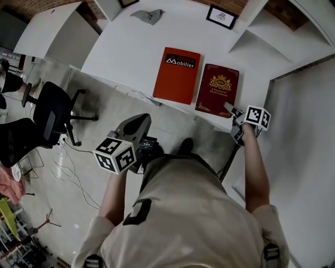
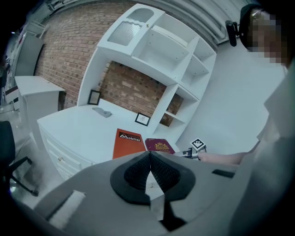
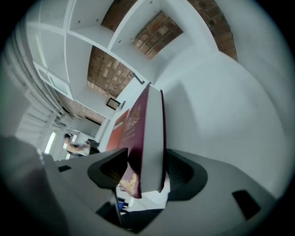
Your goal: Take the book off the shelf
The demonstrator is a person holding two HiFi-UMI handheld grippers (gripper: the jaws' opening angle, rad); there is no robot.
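Observation:
A maroon book (image 1: 217, 89) with a gold crest lies flat on the white desk (image 1: 125, 52), right of an orange book (image 1: 177, 75). My right gripper (image 1: 231, 111) is at the maroon book's near right corner. In the right gripper view the maroon book (image 3: 150, 133) stands edge-on between the jaws of my right gripper (image 3: 145, 162), which are spread just past its covers, so I read it as open. My left gripper (image 1: 137, 124) hangs in front of the desk over the floor. Its jaws meet at the tip (image 2: 150, 154) with nothing between them.
White shelving (image 1: 277, 31) rises at the desk's far right, and a white panel (image 1: 303, 131) runs down the right side. A small framed picture (image 1: 221, 17) and a grey object (image 1: 148, 15) sit at the back of the desk. A black office chair (image 1: 52, 112) stands on the floor to the left.

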